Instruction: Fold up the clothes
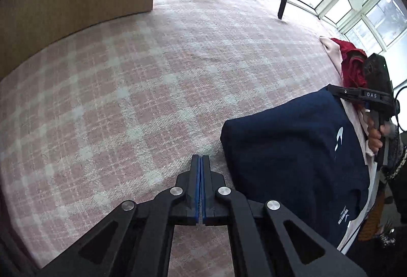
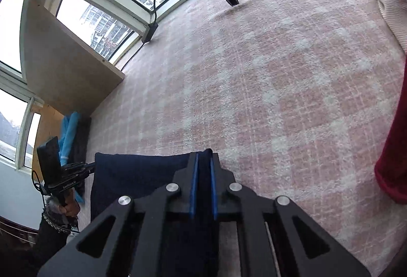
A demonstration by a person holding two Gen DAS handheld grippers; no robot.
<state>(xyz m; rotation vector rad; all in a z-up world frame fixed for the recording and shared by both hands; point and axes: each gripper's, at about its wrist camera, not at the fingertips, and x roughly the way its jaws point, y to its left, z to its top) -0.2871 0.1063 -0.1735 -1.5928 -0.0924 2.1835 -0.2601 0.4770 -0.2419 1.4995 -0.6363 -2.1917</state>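
The right hand-held gripper [image 2: 202, 162], at the lower centre of its own view, has its blue pads pressed narrow on an edge of the navy garment [image 2: 137, 175], probably to carry that edge over for a fold. The left hand-held gripper [image 1: 201, 162] is fully closed with nothing between its pads, above the pink checked bed cover [image 1: 127, 86], just left of the garment. The garment lies at the lower right of the left view. Behind it, a red cloth [image 1: 352, 66] waits in a pile.
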